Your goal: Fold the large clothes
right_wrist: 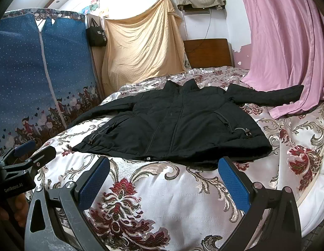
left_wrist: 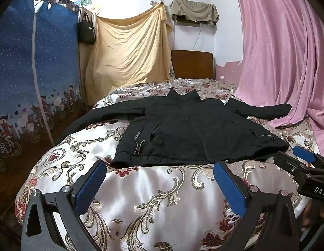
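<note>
- Hovering short of the jacket [left_wrist: 183,129]: left tool [left_wrist: 160,190] spread wide, nothing between its blue pads [left_wrist: 89,186], aimed slightly down at the hem.
- Right tool [right_wrist: 164,185] same: fully spread, empty, just short of the jacket hem on its own side. It also shows at the right edge of the left wrist view.
- Jacket: black, zipped, front up, flat on the bed [left_wrist: 141,198]; hem toward the tools, collar at the far end near the headboard [left_wrist: 192,63].
- Both sleeves spread out from the jacket body; the right one ends against the pink curtain [left_wrist: 287,52], the left one runs toward the blue wardrobe [left_wrist: 36,62].
- Step, as I read it: pre-grasp. No fold made yet, garment fully laid out.
- Next move likely needs a sleeve brought in over the jacket body: advance one tool past the hem to a cuff, pinch there.
- Watch: padded fabric is thick, so bite deep; the satin bedspread [right_wrist: 162,219] under the jacket looks slippery, so the body may slide when dragged.
</note>
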`<state>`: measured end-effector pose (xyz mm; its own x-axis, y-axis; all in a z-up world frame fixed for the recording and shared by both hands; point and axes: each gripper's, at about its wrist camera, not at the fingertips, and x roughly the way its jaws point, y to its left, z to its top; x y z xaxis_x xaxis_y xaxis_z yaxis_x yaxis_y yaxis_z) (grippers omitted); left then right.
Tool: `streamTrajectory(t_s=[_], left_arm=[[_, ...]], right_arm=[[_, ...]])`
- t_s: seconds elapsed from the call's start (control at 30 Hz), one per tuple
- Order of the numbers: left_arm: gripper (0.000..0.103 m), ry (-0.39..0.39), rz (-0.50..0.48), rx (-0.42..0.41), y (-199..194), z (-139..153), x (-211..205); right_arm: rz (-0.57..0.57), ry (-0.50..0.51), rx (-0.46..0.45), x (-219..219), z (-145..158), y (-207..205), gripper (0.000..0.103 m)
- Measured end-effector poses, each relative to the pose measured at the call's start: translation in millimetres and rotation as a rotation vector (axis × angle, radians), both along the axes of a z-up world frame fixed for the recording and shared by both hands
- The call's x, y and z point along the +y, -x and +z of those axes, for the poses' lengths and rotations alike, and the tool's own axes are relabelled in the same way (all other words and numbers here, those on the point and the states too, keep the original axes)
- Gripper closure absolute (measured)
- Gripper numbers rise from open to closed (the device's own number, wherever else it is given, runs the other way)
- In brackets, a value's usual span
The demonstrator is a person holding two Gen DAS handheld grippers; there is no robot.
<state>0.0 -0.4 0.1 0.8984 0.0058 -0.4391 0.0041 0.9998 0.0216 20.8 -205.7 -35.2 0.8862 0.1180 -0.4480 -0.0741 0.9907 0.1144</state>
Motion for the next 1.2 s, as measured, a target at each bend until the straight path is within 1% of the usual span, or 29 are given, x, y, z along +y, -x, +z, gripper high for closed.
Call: streamTrajectory(t_s=[1.2], left_arm=[[0.0,-0.003,-0.001,-0.004,0.5,0.0,-0.4]], right_arm=[[0.003,-0.005,0.006,0.4,-2.0,-1.2,0.001]])
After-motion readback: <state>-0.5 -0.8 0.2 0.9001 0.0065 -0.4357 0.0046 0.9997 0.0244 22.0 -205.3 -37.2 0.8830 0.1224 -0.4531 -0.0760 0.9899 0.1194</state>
